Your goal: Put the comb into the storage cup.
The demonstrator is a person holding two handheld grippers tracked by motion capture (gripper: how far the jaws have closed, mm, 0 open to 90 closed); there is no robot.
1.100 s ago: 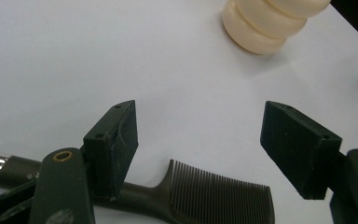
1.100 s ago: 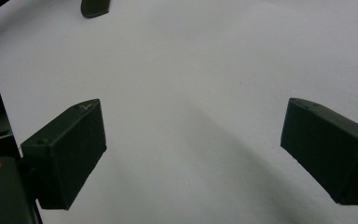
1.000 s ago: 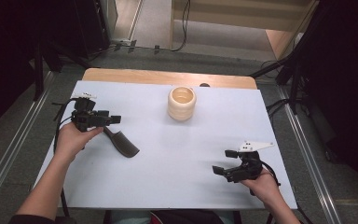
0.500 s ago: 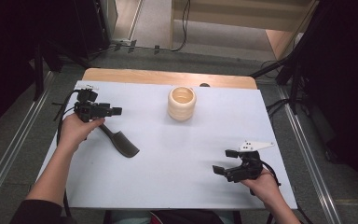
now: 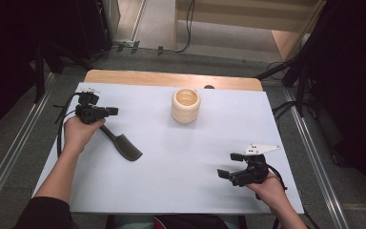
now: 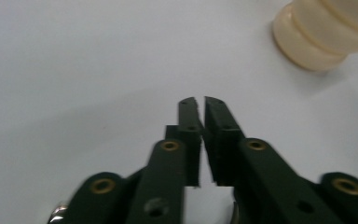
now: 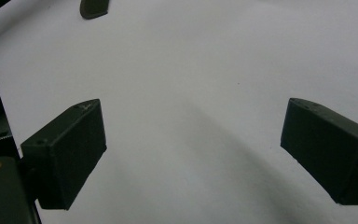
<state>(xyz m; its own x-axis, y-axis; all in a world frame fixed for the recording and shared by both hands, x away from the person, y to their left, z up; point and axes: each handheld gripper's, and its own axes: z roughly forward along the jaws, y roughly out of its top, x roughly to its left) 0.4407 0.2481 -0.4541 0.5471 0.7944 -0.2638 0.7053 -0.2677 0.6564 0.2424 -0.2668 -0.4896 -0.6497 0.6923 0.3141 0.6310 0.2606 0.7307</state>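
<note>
Where the left gripper (image 5: 115, 111) was held: at the left side of the white sheet (image 5: 181, 191), just above the handle end of the dark scoop (image 5: 126, 149), with its jaws pointed toward the middle of the table.
Left jaws: seen to have just been closing; in the left gripper view (image 6: 200, 100) they were drawn together to a thin slit, and nothing was seen between them.
Dark scoop: laid flat on the sheet beside the left hand (image 5: 78, 133), its handle toward that hand and its broad end turned toward the table's middle; whether it was touched by the gripper could not be told. A dark tip (image 7: 93, 8), likely its broad end, was caught at the top of the right gripper view.
Right gripper (image 5: 226, 164): held low over the near right part of the sheet, well apart from the scoop.
Right jaws: spread wide in the right gripper view (image 7: 193, 140), with only bare sheet between them.
Cream cup (image 5: 186, 106): stood upright toward the far middle of the sheet, apart from both grippers; its ribbed wall (image 6: 326, 32) was caught in the left gripper view.
</note>
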